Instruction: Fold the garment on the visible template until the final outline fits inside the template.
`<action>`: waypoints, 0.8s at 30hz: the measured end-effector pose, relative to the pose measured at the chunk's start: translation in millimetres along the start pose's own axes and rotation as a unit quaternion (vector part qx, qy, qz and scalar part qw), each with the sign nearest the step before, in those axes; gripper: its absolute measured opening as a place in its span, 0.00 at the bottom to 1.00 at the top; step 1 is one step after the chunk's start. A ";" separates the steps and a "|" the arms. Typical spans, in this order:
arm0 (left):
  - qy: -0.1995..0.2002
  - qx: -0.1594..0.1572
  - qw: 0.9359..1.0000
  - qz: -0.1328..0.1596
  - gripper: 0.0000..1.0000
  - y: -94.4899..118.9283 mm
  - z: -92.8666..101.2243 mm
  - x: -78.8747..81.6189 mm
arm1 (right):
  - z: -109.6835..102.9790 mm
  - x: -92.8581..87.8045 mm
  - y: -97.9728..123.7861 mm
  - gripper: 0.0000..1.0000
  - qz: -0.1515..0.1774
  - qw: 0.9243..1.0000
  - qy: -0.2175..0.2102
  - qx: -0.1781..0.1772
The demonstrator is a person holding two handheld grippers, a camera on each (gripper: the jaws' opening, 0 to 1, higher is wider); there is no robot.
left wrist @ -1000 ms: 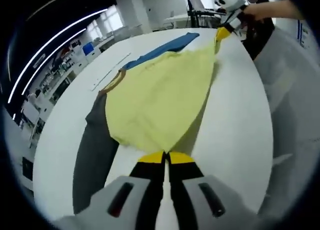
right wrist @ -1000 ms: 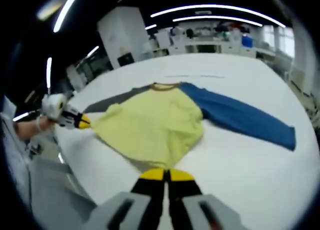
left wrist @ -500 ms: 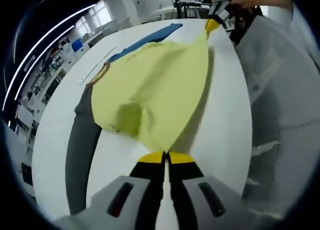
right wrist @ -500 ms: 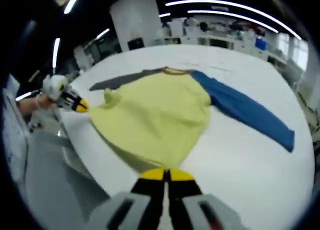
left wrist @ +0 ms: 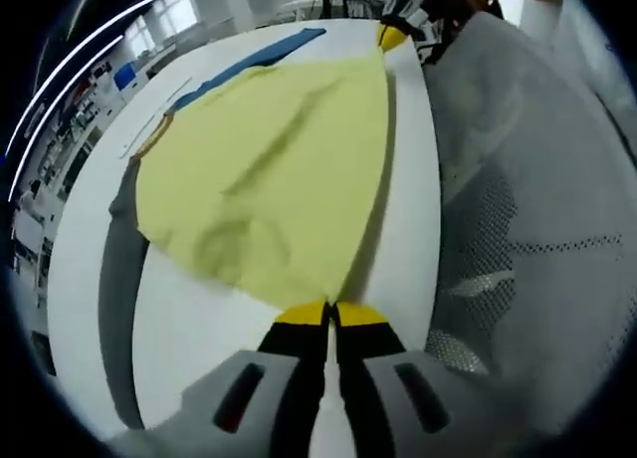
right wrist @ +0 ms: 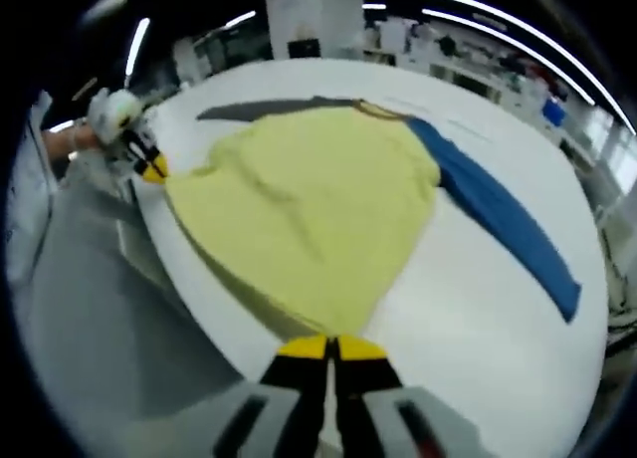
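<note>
1. Garment (left wrist: 279, 169) cloth is pinched in both tools: in the left gripper view the left gripper (left wrist: 329, 314) has its yellow-tipped jaws pressed together on one bottom corner of the yellow body, and the right gripper (left wrist: 390, 35) shows far off at the opposite corner.
2. In the right gripper view the right gripper (right wrist: 329, 346) likewise has its jaws pressed together on its corner of the hem, with the left gripper (right wrist: 151, 167) visible at the left, clamped on the far corner and held by a person's hand (right wrist: 111, 112).
3. Between the two grips the hem edge hangs taut near the rim of the white table (right wrist: 478, 309), and the yellow panel seems lifted a little at that side, with soft ripples running across it.
4. Beyond the body, the collar lies flat on the table, the grey sleeve (left wrist: 111, 279) spreads to one side and the blue sleeve (right wrist: 498, 214) to the other.
5. Handling, as I judge it: light, limp and thin, so it will sag and crease wherever it is unsupported; holding both hem corners, as now, looks the right purchase for carrying that edge toward the collar.
6. Containers: I can make out none, and the template outline is not clear to me on the white top.
</note>
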State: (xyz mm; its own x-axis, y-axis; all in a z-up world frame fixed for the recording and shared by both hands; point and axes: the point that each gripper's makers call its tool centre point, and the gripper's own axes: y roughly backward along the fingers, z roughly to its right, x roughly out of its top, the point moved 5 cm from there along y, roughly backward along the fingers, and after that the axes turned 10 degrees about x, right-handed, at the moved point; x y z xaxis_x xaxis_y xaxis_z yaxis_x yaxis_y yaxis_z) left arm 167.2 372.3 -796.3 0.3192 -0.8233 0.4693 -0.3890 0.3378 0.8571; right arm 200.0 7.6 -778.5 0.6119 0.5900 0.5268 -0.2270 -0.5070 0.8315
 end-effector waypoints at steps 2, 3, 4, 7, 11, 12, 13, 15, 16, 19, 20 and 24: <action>0.007 -0.006 1.000 -0.008 0.00 -1.5 3.5 -1.9 | 5.4 -6.2 -5.1 0.00 -0.009 1.000 0.003 -0.001; 0.009 -0.008 1.000 -0.012 0.00 -1.5 4.9 -2.3 | 7.9 -8.8 -6.7 0.00 -0.013 1.000 0.006 -0.002; 0.010 -0.011 1.000 -0.016 0.00 -1.3 6.1 -2.2 | 8.2 -10.1 -7.7 0.00 -0.016 1.000 0.007 -0.002; 0.012 -0.015 1.000 -0.022 0.00 -0.6 9.0 -2.3 | 7.4 -12.1 -9.1 0.00 -0.022 1.000 0.009 -0.002; 0.005 -0.015 0.999 -0.031 0.00 -1.8 12.1 -2.0 | 8.6 -19.4 -14.9 0.00 -0.033 0.999 0.012 0.004; 0.004 -0.014 0.999 -0.031 0.00 -2.1 12.3 -1.4 | 8.5 -20.4 -15.8 0.00 -0.036 0.999 0.014 0.003; 0.006 -0.014 0.999 -0.034 0.00 -2.8 12.2 -2.2 | 7.7 -20.8 -16.9 0.00 -0.037 0.999 0.016 0.003; 0.005 -0.012 0.999 -0.038 0.00 -3.7 11.9 -3.1 | 6.5 -21.4 -18.0 0.00 -0.041 0.999 0.020 0.006; 0.005 -0.011 0.999 -0.039 0.00 -3.9 12.1 -3.3 | 8.1 -22.6 -19.0 0.00 -0.043 0.999 0.022 0.007; 0.003 -0.010 0.999 -0.041 0.00 -4.2 12.7 -2.7 | 11.4 -23.5 -20.6 0.00 -0.043 0.999 0.020 0.011; 0.001 -0.009 0.999 -0.040 0.00 -3.7 12.7 -2.6 | 12.1 -22.7 -20.1 0.00 -0.042 0.999 0.014 0.012; -0.002 -0.004 0.999 -0.047 0.00 -3.7 13.4 -4.2 | 9.6 -22.7 -20.0 0.00 -0.051 0.998 0.026 0.019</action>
State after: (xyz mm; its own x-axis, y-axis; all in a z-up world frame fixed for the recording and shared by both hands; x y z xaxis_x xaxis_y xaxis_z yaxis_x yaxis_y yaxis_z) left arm 155.7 368.3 -804.3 0.3510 -0.8530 0.3864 -0.3500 0.2632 0.8990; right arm 197.9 -1.7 -808.8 0.5897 0.6714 0.4489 -0.1358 -0.4656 0.8745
